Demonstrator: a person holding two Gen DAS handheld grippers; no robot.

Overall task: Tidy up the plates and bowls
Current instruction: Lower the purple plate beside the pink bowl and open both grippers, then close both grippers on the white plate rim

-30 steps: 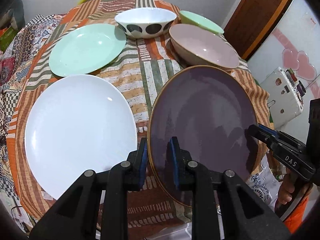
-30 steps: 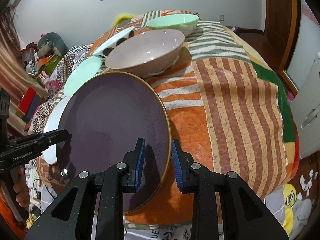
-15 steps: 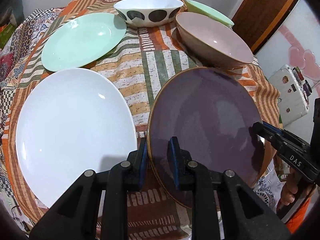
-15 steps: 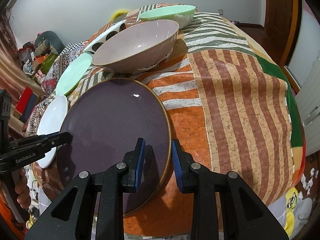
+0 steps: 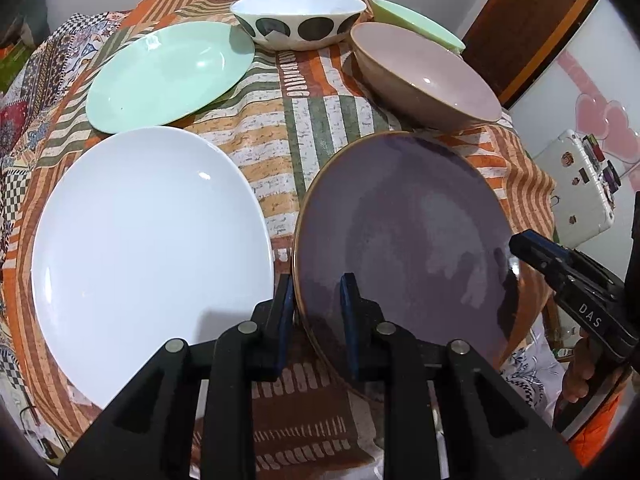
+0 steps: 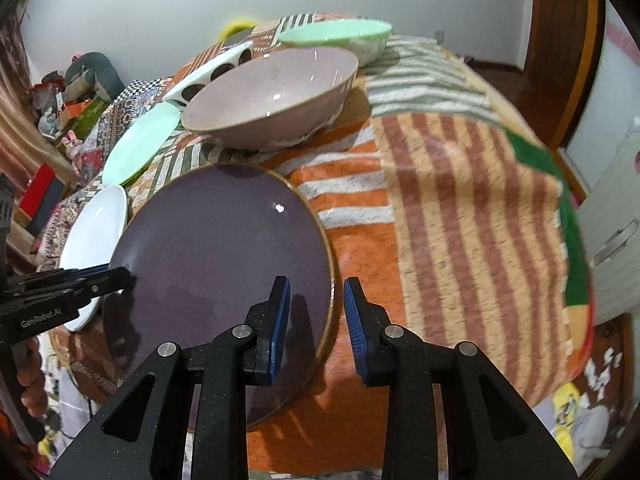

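Note:
A purple plate point(image 5: 400, 240) with a gold rim lies at the table's near right; it also shows in the right wrist view point(image 6: 216, 264). My left gripper point(image 5: 316, 312) straddles its near-left rim, jaws closed on it. My right gripper point(image 6: 316, 316) straddles its right rim with a wider gap, open. A white plate point(image 5: 148, 248) lies left of it, a mint plate point(image 5: 168, 72) behind. A spotted white bowl point(image 5: 300, 20), a pink bowl point(image 5: 428, 76) and a mint bowl point(image 6: 336, 36) stand at the back.
The table wears a striped patchwork cloth point(image 6: 460, 200) that drops off at the right edge. A white cabinet point(image 5: 580, 184) stands right of the table. Cluttered shelves point(image 6: 52, 112) stand at the left.
The right gripper's jaws have opened wider around the purple plate's rim. The plate has sunk lower onto the cloth. The left gripper stays on the rim.

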